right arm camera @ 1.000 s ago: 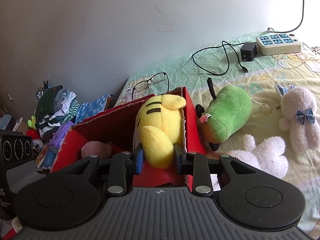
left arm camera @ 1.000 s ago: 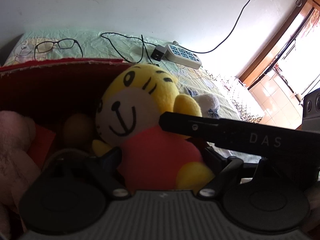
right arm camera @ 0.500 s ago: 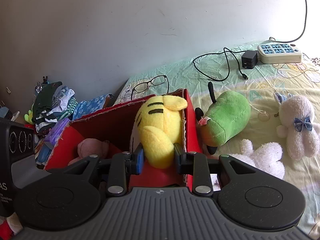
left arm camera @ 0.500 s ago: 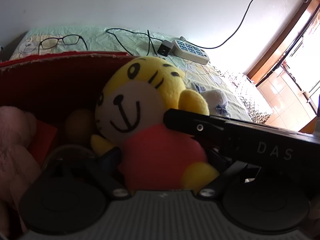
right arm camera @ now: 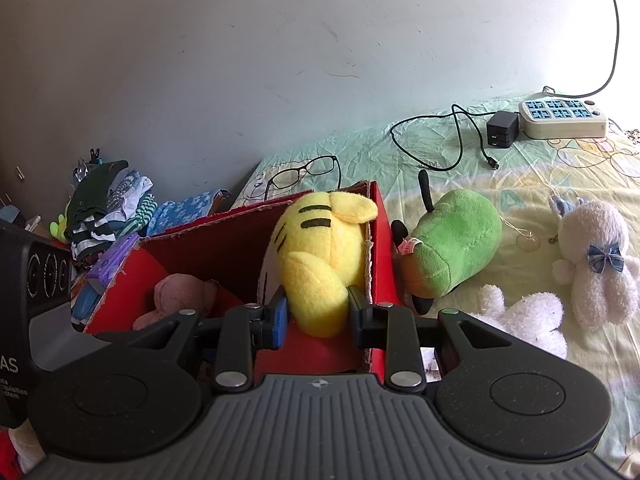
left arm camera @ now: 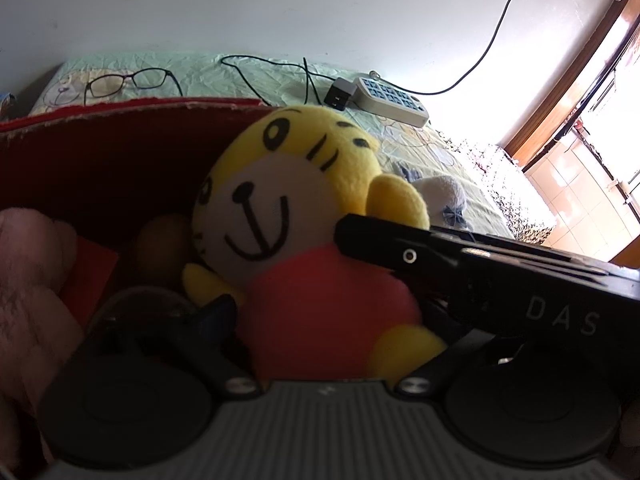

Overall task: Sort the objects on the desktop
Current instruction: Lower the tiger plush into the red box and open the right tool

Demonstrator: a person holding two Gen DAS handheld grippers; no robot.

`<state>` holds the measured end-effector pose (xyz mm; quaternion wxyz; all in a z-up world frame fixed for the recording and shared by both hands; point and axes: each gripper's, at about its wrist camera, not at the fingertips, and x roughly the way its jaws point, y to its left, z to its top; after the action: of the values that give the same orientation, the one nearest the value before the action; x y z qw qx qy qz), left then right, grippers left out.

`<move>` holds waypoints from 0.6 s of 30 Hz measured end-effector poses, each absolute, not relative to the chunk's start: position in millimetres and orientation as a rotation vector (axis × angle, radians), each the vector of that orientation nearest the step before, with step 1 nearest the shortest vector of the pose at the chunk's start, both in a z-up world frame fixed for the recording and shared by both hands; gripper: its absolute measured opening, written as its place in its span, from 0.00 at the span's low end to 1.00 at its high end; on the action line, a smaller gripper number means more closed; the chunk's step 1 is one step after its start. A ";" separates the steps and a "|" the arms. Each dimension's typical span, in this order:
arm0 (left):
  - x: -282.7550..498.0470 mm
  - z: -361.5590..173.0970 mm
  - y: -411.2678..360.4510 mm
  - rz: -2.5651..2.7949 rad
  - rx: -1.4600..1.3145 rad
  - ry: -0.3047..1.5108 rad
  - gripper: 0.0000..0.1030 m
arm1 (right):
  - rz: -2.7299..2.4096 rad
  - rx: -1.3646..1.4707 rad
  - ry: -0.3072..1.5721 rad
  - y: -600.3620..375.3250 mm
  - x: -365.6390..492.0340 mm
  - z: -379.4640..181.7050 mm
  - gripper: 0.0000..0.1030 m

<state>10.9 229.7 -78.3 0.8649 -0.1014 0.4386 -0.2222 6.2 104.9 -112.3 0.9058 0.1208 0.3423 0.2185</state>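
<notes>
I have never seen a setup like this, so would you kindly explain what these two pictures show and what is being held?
No robot here: a person holds a two-finger gripper in each hand, each carrying a fisheye camera looking along its fingers. One picture comes from the left gripper, the other from the right. The right gripper is shut on a yellow tiger toy, holding it in a red box where a pink toy already lies. The left camera sees the tiger's face with the right gripper across it; its own fingers are mostly hidden behind the tiger. On the bedsheet lie a green toy, two white toys, glasses and a power strip.
</notes>
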 end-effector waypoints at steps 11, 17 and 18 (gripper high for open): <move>11.1 -78.6 226.3 -0.466 -0.197 0.912 0.98 | 0.456 0.240 0.692 104.9 4.6 -112.9 0.29; 10.7 -78.6 226.3 -0.468 -0.194 0.910 0.98 | 0.454 0.240 0.691 104.9 4.6 -113.1 0.29; 10.5 -78.5 226.3 -0.468 -0.193 0.910 0.98 | 0.454 0.241 0.690 104.7 4.6 -113.2 0.29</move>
<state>10.5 226.3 -78.5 0.8676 -0.0923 0.4346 -0.2236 4.6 104.7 -113.2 0.9090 0.1166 0.3343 0.2201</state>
